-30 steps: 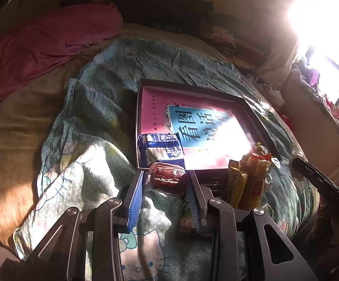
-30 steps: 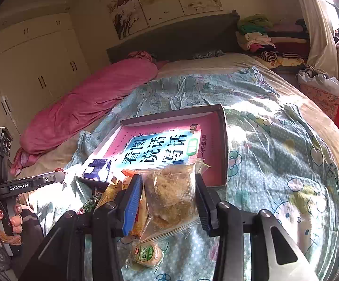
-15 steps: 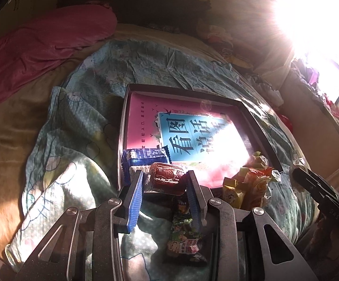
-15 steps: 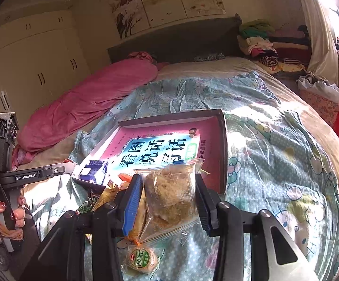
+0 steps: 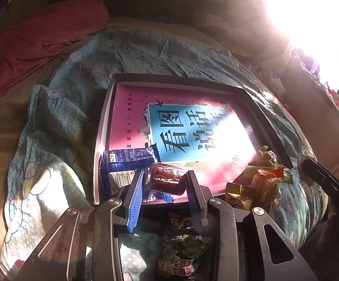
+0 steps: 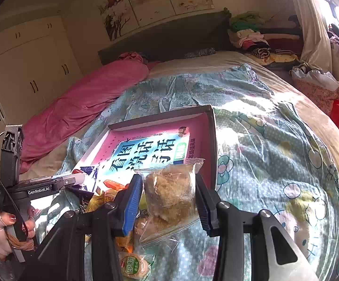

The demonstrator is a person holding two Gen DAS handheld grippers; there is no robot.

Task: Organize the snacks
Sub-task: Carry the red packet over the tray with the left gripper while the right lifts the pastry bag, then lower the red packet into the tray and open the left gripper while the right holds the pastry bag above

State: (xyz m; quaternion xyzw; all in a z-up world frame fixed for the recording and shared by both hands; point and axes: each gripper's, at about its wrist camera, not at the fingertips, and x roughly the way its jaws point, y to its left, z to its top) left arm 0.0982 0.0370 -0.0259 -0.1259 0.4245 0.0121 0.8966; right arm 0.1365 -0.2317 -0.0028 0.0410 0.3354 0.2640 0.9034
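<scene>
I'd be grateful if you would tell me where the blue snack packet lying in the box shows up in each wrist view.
Left wrist view: the blue snack packet lies in the near left corner of the box, just beyond the left gripper, which clamps a red wrapped snack.
Right wrist view: only a dark blue sliver shows at the box's near left corner, behind the left gripper's tip.
Shared landmark: the pink-and-blue book in the box.

beyond the fingers, a bed (image 6: 274,164) with dark headboard (image 6: 169,37); white wardrobe (image 6: 24,70) far left, glaring sunlit window (image 5: 310,11) far right.
</scene>
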